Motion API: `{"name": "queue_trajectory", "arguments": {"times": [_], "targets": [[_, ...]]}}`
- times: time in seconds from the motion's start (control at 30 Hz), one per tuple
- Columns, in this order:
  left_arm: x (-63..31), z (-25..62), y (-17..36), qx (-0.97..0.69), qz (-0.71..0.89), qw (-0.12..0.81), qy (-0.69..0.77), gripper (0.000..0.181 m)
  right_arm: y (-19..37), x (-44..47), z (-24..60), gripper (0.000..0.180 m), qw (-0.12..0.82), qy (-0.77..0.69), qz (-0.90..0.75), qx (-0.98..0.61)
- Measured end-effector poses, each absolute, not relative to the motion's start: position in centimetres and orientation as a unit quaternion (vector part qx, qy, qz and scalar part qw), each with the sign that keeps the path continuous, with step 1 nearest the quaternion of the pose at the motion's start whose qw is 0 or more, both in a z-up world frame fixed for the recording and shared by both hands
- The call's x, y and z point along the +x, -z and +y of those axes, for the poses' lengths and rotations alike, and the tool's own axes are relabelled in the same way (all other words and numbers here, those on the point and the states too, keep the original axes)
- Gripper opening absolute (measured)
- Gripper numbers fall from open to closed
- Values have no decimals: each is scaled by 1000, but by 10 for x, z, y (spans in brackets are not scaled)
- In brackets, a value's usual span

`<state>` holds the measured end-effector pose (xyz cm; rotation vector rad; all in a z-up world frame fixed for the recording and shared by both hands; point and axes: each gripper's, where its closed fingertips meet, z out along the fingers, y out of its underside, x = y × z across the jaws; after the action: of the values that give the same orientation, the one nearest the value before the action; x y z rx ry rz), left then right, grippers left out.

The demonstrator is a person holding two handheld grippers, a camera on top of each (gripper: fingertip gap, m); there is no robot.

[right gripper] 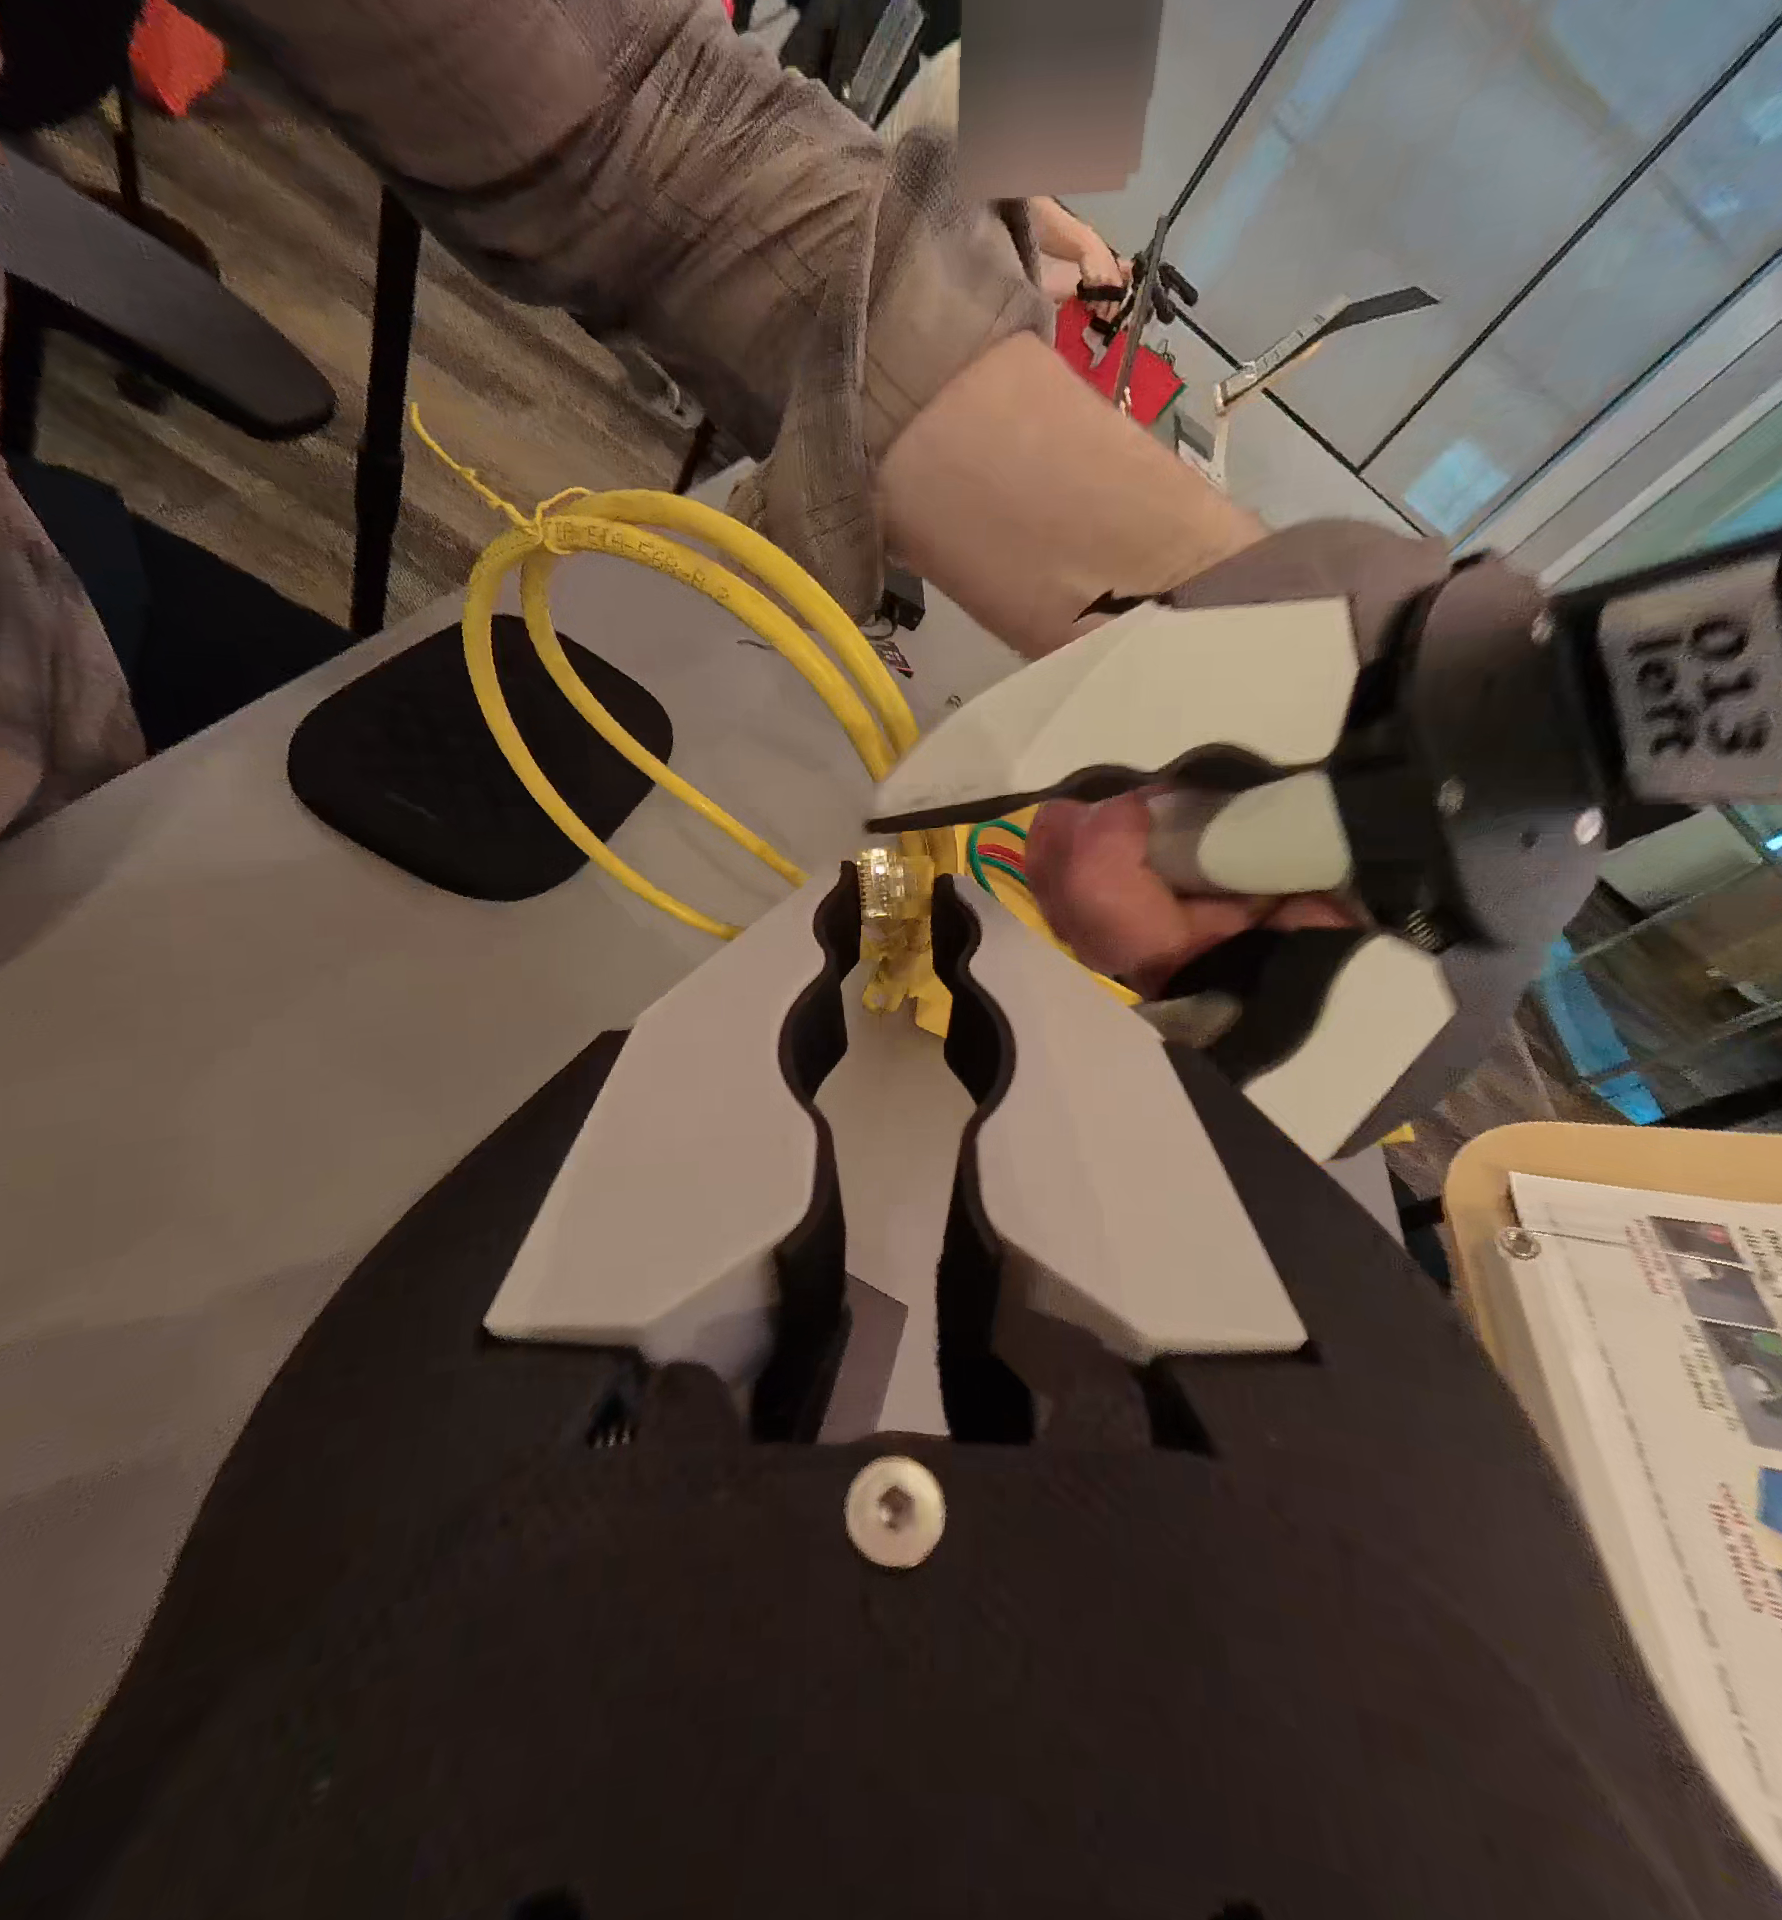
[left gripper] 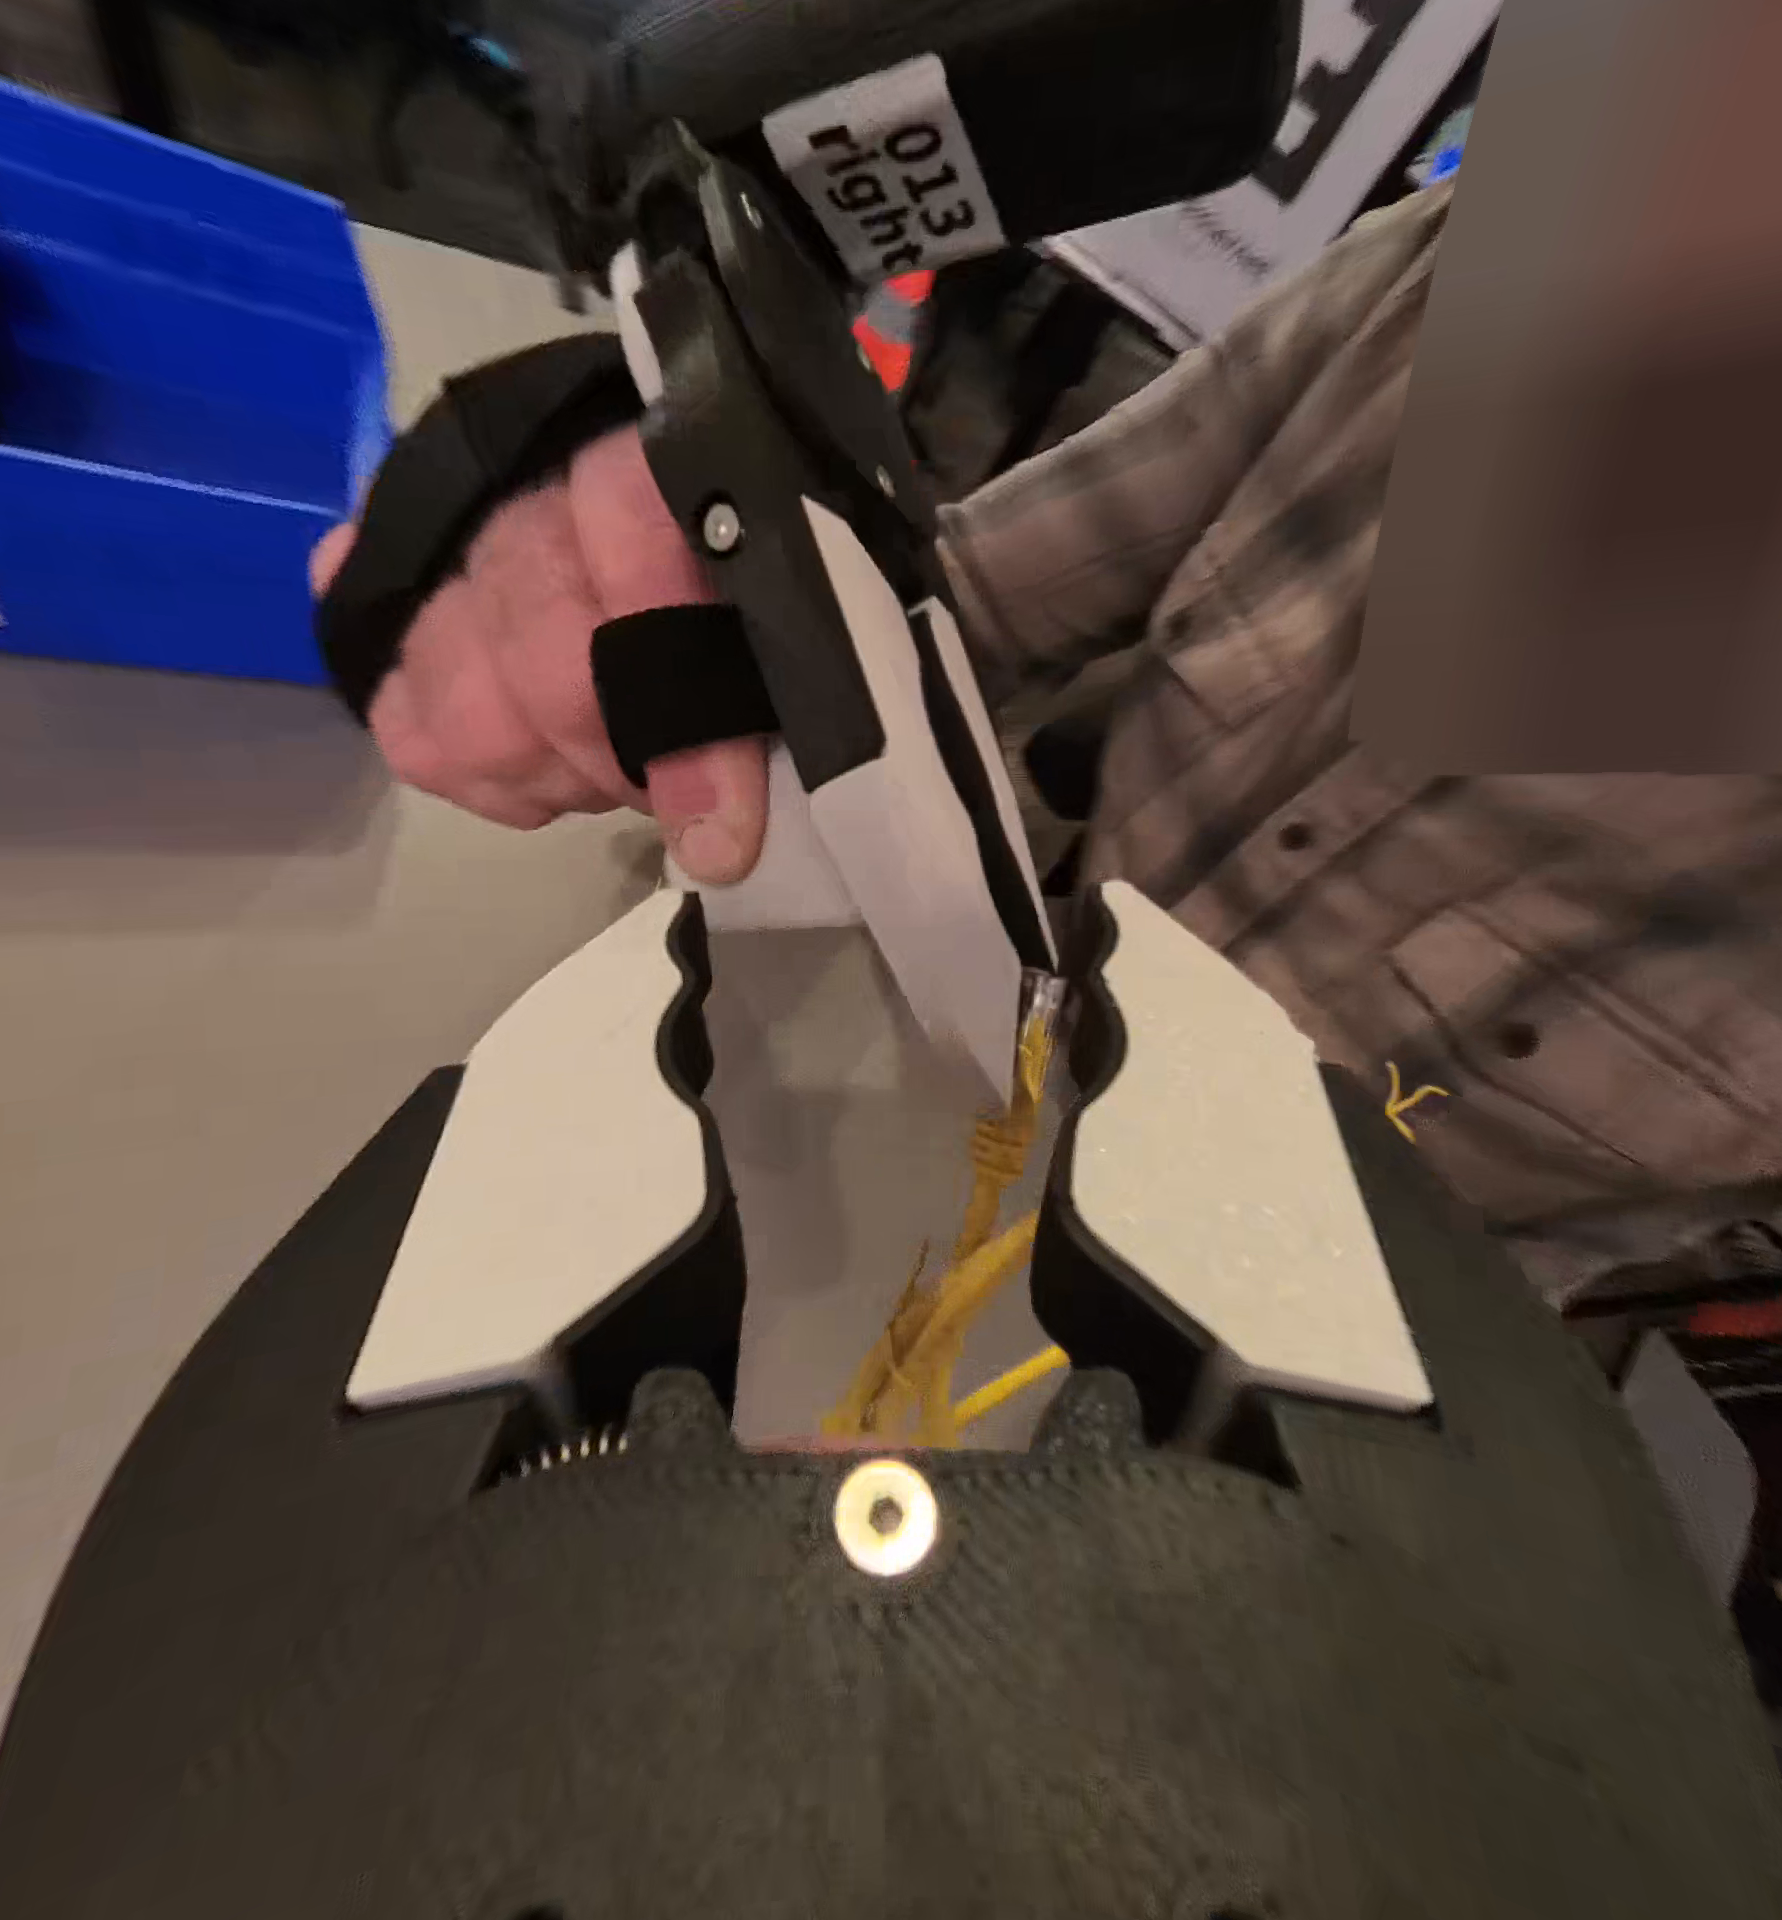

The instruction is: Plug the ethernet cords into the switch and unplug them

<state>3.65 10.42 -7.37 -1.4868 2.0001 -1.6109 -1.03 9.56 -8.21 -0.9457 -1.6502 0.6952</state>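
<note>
A yellow ethernet cord (right gripper: 679, 634), coiled and bound with a yellow tie, hangs over the grey table (right gripper: 191, 1039). My right gripper (right gripper: 892, 883) is shut on the cord's clear plug (right gripper: 882, 878), pinched at the fingertips. In the left wrist view the right gripper (left gripper: 1038, 977) comes down from above with the plug (left gripper: 1041, 1003), and the cord (left gripper: 970, 1278) trails between my left gripper's fingers. My left gripper (left gripper: 892, 935) is open around the cord without gripping it. It also shows in the right wrist view (right gripper: 1074, 935), jaws wide apart. I see no switch.
A blue bin (left gripper: 139, 416) stands at the left on the table. A black rounded pad (right gripper: 471, 748) lies under the coil. A beige tray (right gripper: 1469, 1174) with a printed sheet sits at the right. Green and red wires (right gripper: 996, 842) show behind the plug. A person's plaid sleeve (left gripper: 1386, 831) is close. Some 4 cm of space lies between my two pairs of fingers.
</note>
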Motion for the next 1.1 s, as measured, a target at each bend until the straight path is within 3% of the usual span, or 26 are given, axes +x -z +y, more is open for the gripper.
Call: {"name": "queue_trajectory", "arguments": {"times": [0.23, 0.53, 0.67, 0.87, 1.1], "targets": [[40, 99, 81, -490, 664, 126, 551, 81, 83, -7, 103, 12, 542, -254, -693, -403], [22, 86, 99, -494, 655, 130, 557, 64, 75, -6, 111, 11, 571, -267, -665, -400], [15, 90, 95, -486, 620, 121, 604, 37, 71, -10, 108, 11, 584, -252, -664, -392], [11, 101, 82, -475, 572, 184, 642, 14, 62, -3, 112, 11, 606, -250, -651, -383], [19, 112, 88, -533, 544, 279, 584, 10, 68, 7, 124, 14, 597, -275, -638, -402]]}}
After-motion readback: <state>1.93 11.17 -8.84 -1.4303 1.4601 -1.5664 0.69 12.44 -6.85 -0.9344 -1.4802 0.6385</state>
